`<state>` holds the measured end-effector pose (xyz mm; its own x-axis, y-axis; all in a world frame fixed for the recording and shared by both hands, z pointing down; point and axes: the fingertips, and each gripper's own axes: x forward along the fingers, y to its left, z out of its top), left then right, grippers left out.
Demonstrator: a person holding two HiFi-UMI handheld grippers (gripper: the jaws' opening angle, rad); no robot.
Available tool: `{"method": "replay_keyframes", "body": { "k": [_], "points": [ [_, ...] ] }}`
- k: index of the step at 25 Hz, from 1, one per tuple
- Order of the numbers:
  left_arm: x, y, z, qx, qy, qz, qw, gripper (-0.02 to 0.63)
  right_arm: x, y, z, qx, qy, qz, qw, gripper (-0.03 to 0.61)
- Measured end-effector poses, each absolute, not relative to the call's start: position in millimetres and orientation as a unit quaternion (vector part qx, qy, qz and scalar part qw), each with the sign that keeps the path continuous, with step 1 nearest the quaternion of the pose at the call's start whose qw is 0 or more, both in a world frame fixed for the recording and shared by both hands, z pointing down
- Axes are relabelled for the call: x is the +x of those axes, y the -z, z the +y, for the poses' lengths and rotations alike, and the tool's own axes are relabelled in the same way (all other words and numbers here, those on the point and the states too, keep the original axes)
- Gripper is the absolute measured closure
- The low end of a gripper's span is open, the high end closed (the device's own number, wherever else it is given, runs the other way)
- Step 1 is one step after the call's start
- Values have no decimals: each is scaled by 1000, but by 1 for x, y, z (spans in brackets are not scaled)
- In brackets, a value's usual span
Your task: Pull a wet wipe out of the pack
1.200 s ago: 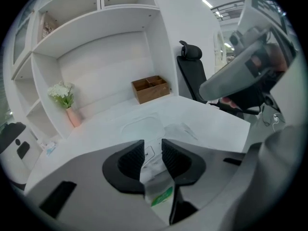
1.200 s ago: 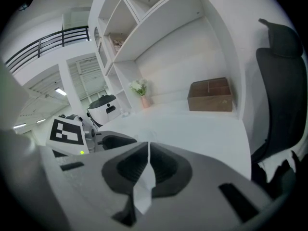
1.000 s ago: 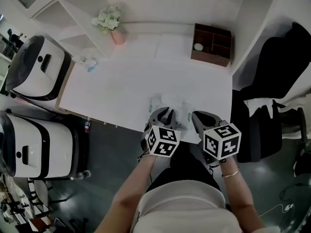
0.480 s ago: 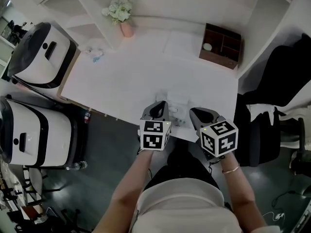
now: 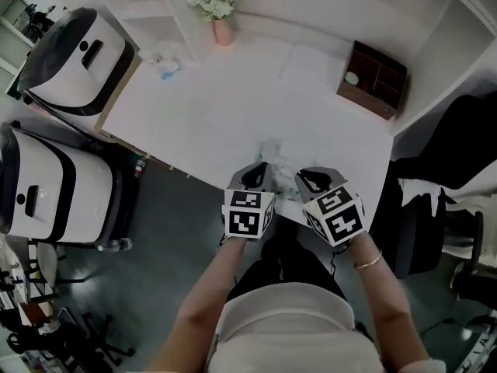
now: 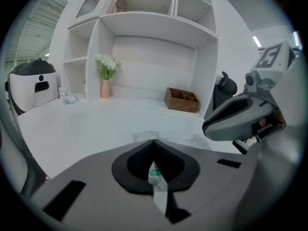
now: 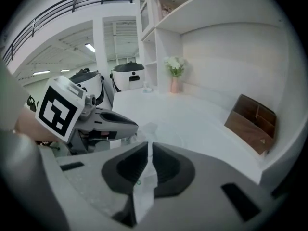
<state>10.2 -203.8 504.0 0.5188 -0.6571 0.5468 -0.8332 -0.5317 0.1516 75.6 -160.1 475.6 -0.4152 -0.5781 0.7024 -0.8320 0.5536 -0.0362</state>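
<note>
currently left gripper [image 6: 153, 146] and right gripper [image 7: 147, 148] each clamp the white plastic wet-wipe pack [image 6: 158, 195]; its green label [image 6: 155, 173] print is illegible.

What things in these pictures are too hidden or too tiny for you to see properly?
- The wipe pack, head view: the left gripper and right gripper cover most of it.
- The green print on the pack corner in the left gripper, left gripper view: too small to read.
- The white strip in the right gripper, right gripper view: wipe or wrapper, cannot tell.
- The small white thing in the wooden box, head view: too tiny to name.
</note>
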Motion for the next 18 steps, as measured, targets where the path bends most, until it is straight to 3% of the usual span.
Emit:
{"method": "replay_keyframes", "body": {
  "k": [11,18],
  "points": [
    [6,-507,-202,846,-204,-444,215,618,54,-498,-171,360,-123,-812,442,546],
    [5,-508,-202,848,-202,-441,214,618,46,-512,-177,319,-121,-810,477,546]
  ]
}}
